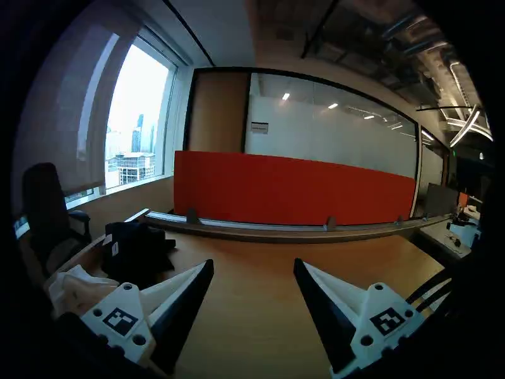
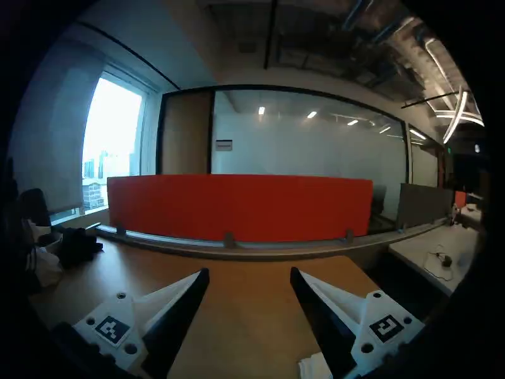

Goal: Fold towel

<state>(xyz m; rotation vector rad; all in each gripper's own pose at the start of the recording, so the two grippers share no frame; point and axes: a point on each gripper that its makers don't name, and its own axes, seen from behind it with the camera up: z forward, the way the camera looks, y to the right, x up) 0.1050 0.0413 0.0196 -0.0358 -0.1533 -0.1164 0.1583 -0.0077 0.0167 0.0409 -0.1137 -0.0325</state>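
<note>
A crumpled pale cloth (image 1: 74, 287), perhaps a towel, lies at the left end of the wooden desk (image 1: 252, 309), just left of my left gripper's near finger. My left gripper (image 1: 252, 262) is open above bare desk, with nothing between its fingers. My right gripper (image 2: 249, 270) is also open over the bare desk (image 2: 246, 316). A white folded cloth edge (image 2: 312, 366) peeks out under its right finger. Far left in the right gripper view lies a white cloth (image 2: 44, 265).
A black bundle (image 1: 136, 249) sits on the desk's left side, also seen as a black bundle (image 2: 79, 245). A red partition (image 1: 290, 189) with a raised rail closes the desk's far edge. An office chair (image 1: 47, 211) stands by the window. A second desk (image 2: 435, 252) lies to the right.
</note>
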